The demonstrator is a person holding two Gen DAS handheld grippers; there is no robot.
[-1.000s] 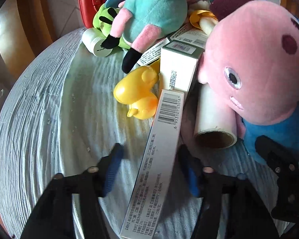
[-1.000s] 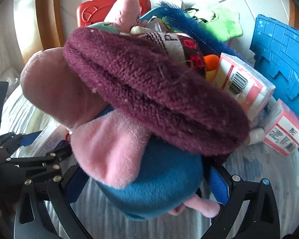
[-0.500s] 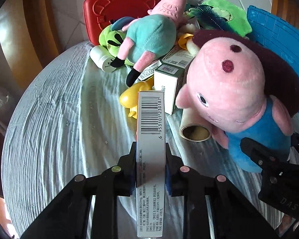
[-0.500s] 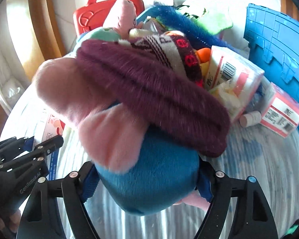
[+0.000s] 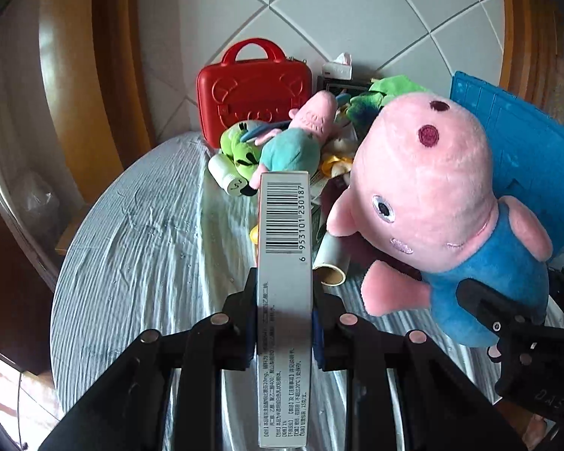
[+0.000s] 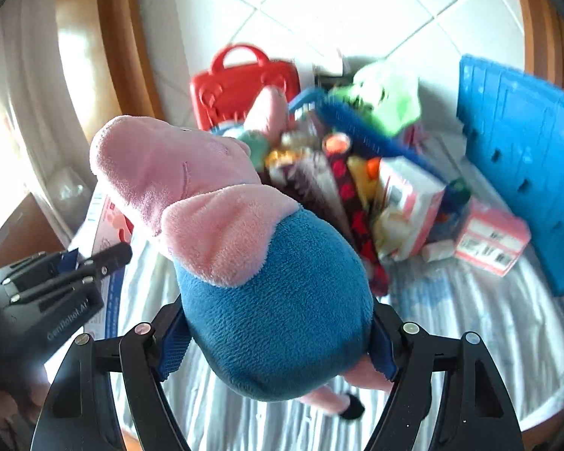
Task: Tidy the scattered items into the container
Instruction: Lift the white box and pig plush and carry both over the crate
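Black left tongs [image 5: 284, 332] pinch a long white barcoded box [image 5: 285, 263], held clear above the striped tabletop [image 5: 150, 233]. Beside them, the right tongs [image 6: 278, 342] clamp the blue body of a pink pig plush [image 6: 244, 248], also lifted. Farther back lies a pile of toys and packets, with a red case [image 5: 253, 90] behind and a blue container [image 5: 526, 158] to the right.
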